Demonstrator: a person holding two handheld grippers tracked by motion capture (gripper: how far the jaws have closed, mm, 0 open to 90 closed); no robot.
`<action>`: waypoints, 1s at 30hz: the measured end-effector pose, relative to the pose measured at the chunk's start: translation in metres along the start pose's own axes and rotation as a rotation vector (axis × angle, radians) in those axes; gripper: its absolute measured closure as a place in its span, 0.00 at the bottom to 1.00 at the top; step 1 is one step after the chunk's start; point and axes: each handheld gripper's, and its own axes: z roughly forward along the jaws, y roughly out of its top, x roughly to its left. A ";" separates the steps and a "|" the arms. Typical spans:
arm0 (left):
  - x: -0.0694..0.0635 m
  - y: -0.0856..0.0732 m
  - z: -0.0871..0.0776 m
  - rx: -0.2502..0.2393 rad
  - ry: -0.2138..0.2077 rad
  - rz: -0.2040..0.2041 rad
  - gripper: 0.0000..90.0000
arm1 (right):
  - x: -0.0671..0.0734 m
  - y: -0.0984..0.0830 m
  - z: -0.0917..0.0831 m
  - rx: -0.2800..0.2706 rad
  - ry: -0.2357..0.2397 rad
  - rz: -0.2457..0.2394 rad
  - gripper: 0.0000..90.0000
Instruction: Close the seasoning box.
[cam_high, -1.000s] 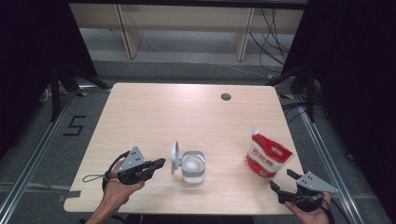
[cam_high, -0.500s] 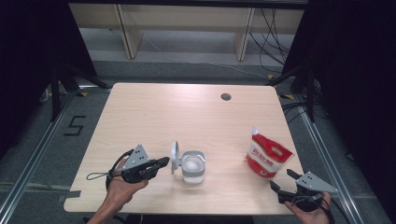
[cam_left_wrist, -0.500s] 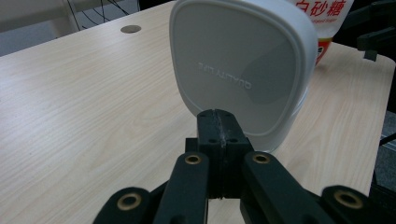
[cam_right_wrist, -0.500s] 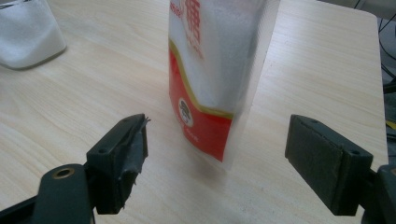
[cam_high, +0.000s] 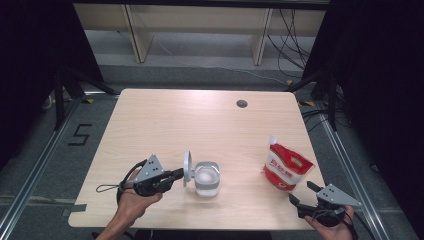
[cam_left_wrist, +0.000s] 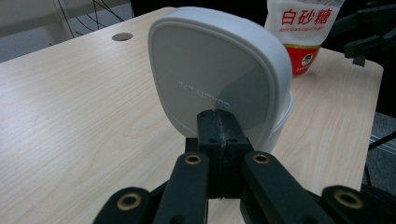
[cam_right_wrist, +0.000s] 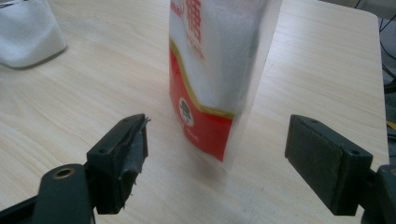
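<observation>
So the left gripper (cam_high: 176, 175) has its jaws pressed together, nothing between them, and the tips sit right up against the white lid (cam_high: 187, 167) of the container. From the left gripper view the closed tips (cam_left_wrist: 219, 135) are at the lower edge of that lid (cam_left_wrist: 215, 74), which stands up on edge, flipped open and facing the camera with some faint raised lettering on it. Whether the tips actually touch it or are just in front of it is hard to call. Right behind the lid is the clear plastic container (cam_high: 206, 178) it belongs to, with something white and granular inside. The hand holding this gripper comes in from the table's near edge.

Over on the other side, the right gripper (cam_high: 304, 194) has its jaws spread wide and isn't gripping anything. Straight ahead of it, just beyond the open jaws, stands a red-and-white bag of sugar (cam_high: 286, 166), upright on the table (cam_high: 210, 125). In the right gripper view the bag (cam_right_wrist: 219, 79) lines up between the two pads (cam_right_wrist: 133, 154) but farther out, not touching either. The container (cam_right_wrist: 28, 32) shows off to that gripper's far left, well apart from the bag.
</observation>
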 end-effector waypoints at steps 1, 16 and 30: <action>0.000 0.000 0.000 0.000 -0.001 -0.002 0.99 | 0.001 0.000 0.000 0.003 0.001 0.008 0.24; -0.002 0.001 0.002 -0.003 -0.005 0.003 0.99 | 0.000 0.000 0.000 -0.009 0.001 0.003 0.25; -0.008 0.004 0.009 0.007 -0.033 0.019 0.99 | 0.000 0.000 0.000 -0.006 0.003 0.003 0.25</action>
